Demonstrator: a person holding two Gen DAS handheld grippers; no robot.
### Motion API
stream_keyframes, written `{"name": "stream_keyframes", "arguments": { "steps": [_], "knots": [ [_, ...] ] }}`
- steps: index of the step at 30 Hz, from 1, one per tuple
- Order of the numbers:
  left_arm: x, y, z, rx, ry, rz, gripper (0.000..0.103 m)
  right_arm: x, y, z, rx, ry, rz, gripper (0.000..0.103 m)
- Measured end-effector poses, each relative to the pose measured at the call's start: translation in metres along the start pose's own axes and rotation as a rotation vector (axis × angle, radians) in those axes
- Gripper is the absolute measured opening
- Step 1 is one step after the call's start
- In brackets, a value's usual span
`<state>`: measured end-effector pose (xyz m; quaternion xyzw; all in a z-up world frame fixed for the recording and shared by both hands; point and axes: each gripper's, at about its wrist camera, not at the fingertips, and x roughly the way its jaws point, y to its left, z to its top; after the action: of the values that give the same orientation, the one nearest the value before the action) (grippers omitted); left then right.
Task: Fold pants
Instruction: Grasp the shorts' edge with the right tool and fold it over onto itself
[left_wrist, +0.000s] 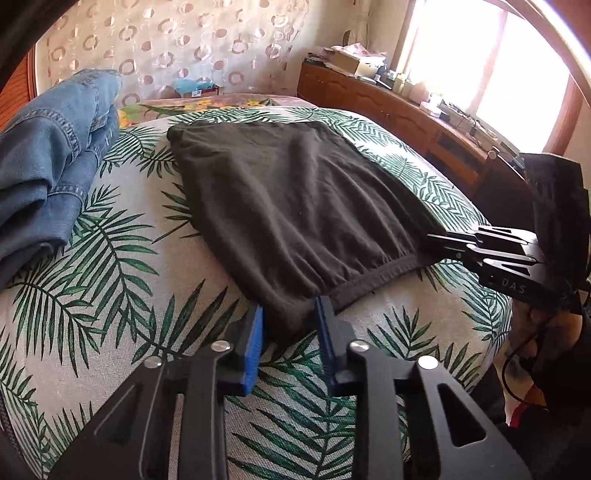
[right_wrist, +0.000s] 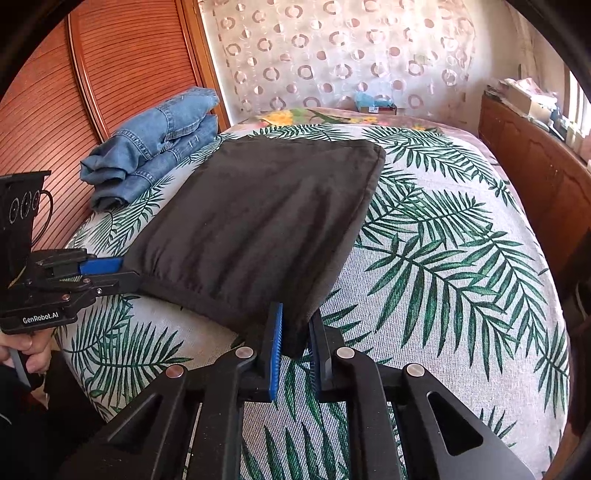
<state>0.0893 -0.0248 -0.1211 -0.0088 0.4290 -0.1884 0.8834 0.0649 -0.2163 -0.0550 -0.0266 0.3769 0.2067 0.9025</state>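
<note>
Lying flat on the leaf-print bedspread (right_wrist: 443, 229), the dark pants (left_wrist: 295, 199) are pinched at both near corners: left gripper (left_wrist: 290, 325) clamps one corner, right gripper (right_wrist: 295, 332) the other. Folded jeans (right_wrist: 155, 147) rest well apart, by the wooden headboard (right_wrist: 74, 92).

The pants (left_wrist: 295, 192) are plain dark brown-black. The bed cover (left_wrist: 122, 258) is pale grey-white, printed with green palm fronds. The folded jeans (left_wrist: 55, 158) are faded blue denim with lighter stitching. Each tool, left tool (left_wrist: 290, 325) and right tool (right_wrist: 295, 328), is black with blue pads. The curtain (right_wrist: 332, 55) is cream with brownish rings; the wardrobe door (right_wrist: 110, 74) is reddish-brown, finely ribbed.
</note>
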Motion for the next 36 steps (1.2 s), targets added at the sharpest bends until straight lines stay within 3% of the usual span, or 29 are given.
{"name": "stream_keyframes", "arguments": {
  "steps": [6, 18, 36],
  "knots": [
    [-0.003, -0.004, 0.001, 0.015, -0.018, 0.003, 0.015, 0.0, 0.002, 0.0, -0.007, -0.005, -0.003, 0.012],
    [-0.036, -0.006, 0.005, 0.022, -0.097, -0.027, 0.014, -0.023, 0.0, -0.001, 0.008, -0.028, 0.081, 0.008],
    [-0.105, -0.034, 0.008, 0.087, -0.215, -0.056, 0.014, -0.099, 0.012, -0.008, -0.034, -0.103, 0.096, 0.008]
  ]
}}
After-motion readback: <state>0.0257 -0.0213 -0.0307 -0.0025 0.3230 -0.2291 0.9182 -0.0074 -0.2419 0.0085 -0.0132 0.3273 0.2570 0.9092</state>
